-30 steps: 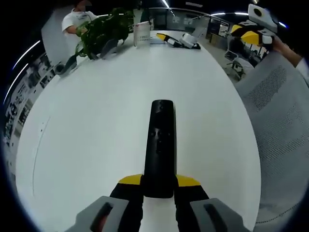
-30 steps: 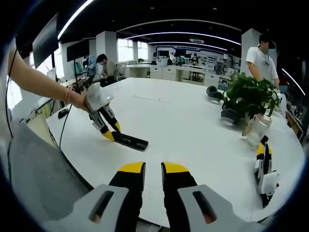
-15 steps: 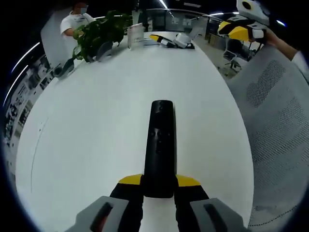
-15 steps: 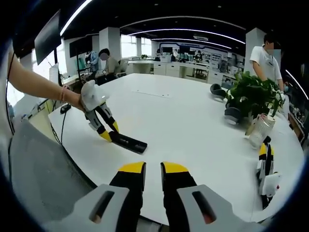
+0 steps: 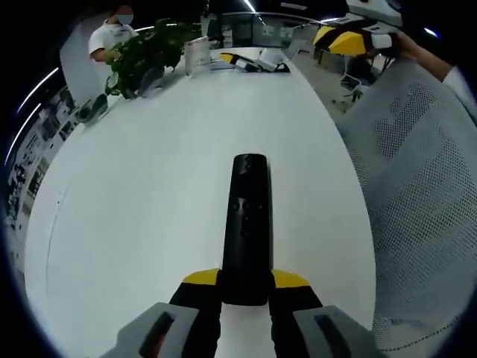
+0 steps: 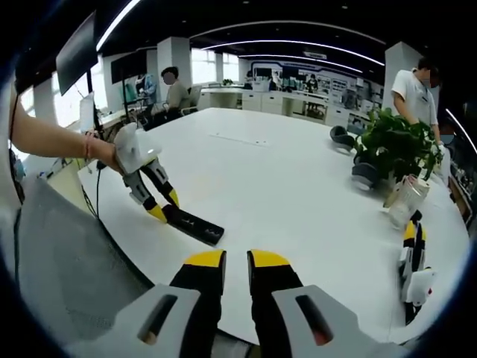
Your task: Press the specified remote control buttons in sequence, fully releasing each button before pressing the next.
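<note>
A long black remote control [image 5: 247,224] lies flat on the white table [image 5: 149,186], pointing away from me. My left gripper [image 5: 246,287] is shut on its near end, yellow tips on either side. The right gripper view has that same remote [image 6: 195,226] at the table's near left edge, with the left gripper [image 6: 159,209] and a hand behind it. My right gripper [image 6: 237,261] hovers near the table's front edge, jaws shut with nothing between them. It also appears high up, off the table's right edge [image 5: 344,39], well away from the remote.
A potted plant [image 6: 395,142], a clear jar [image 6: 402,200] and a spare yellow-black gripper [image 6: 411,261] sit at the table's right side. Headphones [image 6: 343,138] lie beyond. A mesh chair back [image 5: 417,194] stands close by. People are in the background.
The right gripper has drifted left and nearer the table in the left gripper view. The left gripper still holds the remote in place on the table. Both views shifted slightly.
</note>
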Demonstrator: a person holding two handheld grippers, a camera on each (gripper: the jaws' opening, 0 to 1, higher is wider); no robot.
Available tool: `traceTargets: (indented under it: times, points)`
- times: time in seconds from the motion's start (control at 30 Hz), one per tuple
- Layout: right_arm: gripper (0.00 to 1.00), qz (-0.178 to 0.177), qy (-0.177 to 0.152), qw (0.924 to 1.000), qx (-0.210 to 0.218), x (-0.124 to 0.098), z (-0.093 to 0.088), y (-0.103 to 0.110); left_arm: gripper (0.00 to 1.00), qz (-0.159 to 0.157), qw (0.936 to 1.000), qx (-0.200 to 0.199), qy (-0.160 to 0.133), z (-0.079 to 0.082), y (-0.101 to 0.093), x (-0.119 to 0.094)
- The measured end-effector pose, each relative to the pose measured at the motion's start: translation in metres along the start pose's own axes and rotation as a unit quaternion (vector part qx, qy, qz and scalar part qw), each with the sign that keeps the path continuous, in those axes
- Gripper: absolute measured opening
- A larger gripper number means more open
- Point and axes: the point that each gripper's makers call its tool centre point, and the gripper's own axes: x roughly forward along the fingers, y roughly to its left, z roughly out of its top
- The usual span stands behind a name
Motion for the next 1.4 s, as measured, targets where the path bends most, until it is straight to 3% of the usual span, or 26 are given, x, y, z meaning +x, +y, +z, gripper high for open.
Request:
traceTargets:
  times: [0.57, 1.03, 1.2, 1.4]
  points:
    - [0.10, 0.016, 0.029, 0.9995, -0.001, 0.004, -0.010, 0.007, 0.24, -0.006, 0.9999, 0.006, 0.006, -0.004, -0.038, -0.002]
    - [0.10, 0.042, 0.065, 0.9968, -0.015, 0.009, -0.022, 0.018, 0.24, -0.014, 0.9993, 0.024, 0.024, -0.005, -0.052, -0.002]
    - [0.10, 0.061, 0.084, 0.9940, -0.034, 0.011, -0.027, 0.026, 0.24, -0.017, 0.9989, 0.032, 0.032, -0.006, -0.059, -0.003]
    - [0.10, 0.105, 0.118, 0.9846, -0.075, 0.013, -0.035, 0.044, 0.24, -0.024, 0.9967, 0.051, 0.059, -0.008, -0.071, -0.004]
